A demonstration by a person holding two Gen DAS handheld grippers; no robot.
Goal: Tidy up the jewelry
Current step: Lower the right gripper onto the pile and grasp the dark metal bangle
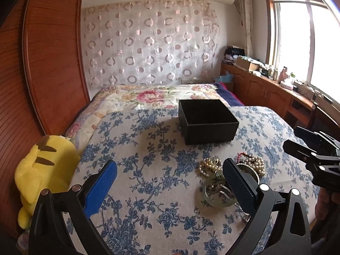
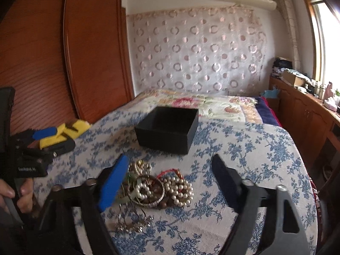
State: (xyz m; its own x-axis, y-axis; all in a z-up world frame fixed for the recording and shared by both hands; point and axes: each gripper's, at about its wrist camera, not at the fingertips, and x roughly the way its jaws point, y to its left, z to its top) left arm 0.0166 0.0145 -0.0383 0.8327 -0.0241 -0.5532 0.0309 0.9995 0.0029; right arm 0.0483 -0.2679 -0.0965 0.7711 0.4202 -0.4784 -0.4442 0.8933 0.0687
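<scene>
A round table (image 1: pixel 148 191) wore a soft cloth with blue flowers on a pale ground. A black box (image 1: pixel 207 120) stood on it, far from the camera. The box was square, with flat stiff walls and no lid, and its inside looked dark.

The jewelry (image 2: pixel 157 188) lay in a small heap on the cloth, nearer than the box and apart from it. There were strings of round, shiny white pearls (image 2: pixel 180 188). A thin metal bangle (image 2: pixel 146 191) made a ring around brown beads. A smooth green ring (image 1: pixel 218 193) like glass lay there too, with thin silver bits (image 2: pixel 131 221) beside it.

The left gripper (image 1: pixel 170 176) was black and hard, with one blue pad and one dark pad with tiny bumps. Its fingers stood wide apart and held nothing. The bumpy pad sat in front of part of the heap, so some of the jewelry was hidden. I could not tell if it touched.

The right gripper (image 2: pixel 170 170) had a blue pad (image 2: pixel 113 182) too. Its fingers stood apart with nothing squeezed between them. The heap sat low between the two fingers, close by the blue pad. The picture was a little blurry there.

A hand (image 2: pixel 14 193) held the handle of the left gripper.

A fluffy yellow toy (image 1: pixel 44 174) sat by the table edge. Behind was a bed (image 1: pixel 153 97) with a flowery cover, a see-through curtain (image 1: pixel 148 42) with round rings, and a shiny wooden wardrobe (image 1: pixel 48 53).
</scene>
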